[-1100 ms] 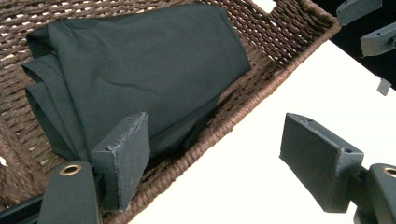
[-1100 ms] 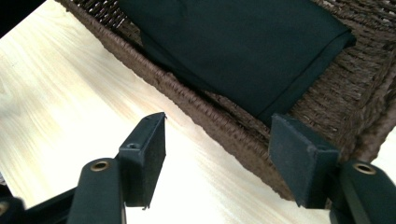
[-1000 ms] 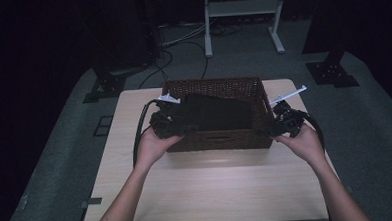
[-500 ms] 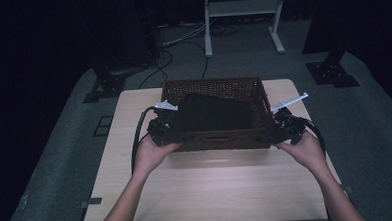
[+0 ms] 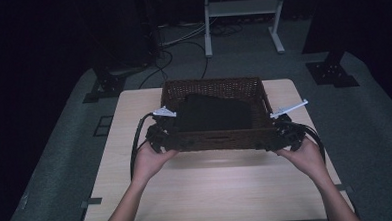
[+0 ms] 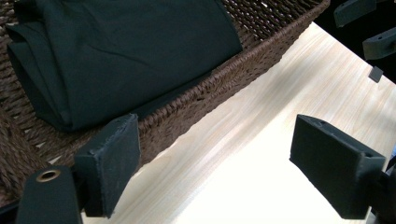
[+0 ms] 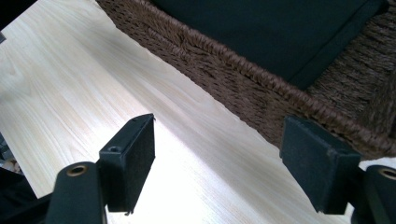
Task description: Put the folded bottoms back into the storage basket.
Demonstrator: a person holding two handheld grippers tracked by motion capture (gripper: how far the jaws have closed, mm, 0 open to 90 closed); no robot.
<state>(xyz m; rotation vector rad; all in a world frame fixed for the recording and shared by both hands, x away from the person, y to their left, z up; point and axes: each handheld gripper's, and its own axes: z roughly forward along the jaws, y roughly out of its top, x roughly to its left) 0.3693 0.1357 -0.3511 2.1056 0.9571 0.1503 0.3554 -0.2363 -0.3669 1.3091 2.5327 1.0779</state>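
A brown wicker basket [image 5: 218, 139] stands on the pale wooden table [image 5: 212, 190] with a dark folded cloth [image 5: 214, 112] lying inside it. My left gripper [image 5: 157, 134] is at the basket's near left corner and my right gripper [image 5: 285, 134] at its near right corner. In the left gripper view the gripper [image 6: 217, 140] is open over bare table, one finger [image 6: 112, 158] close to the basket wall [image 6: 233, 70], with the cloth [image 6: 126, 46] beyond. In the right gripper view the gripper [image 7: 219, 135] is open too, the basket wall [image 7: 224, 70] and cloth [image 7: 280, 28] just ahead.
Bare tabletop stretches between the basket and the person's side. Behind the table are a white metal stand [image 5: 242, 18], loose cables [image 5: 171, 56] on the grey floor, and black stand feet [image 5: 332, 72] at both sides.
Both grippers have slid back along the basket's sides toward the person, from about mid-side to its near corners. The basket and the cloth have stayed put.
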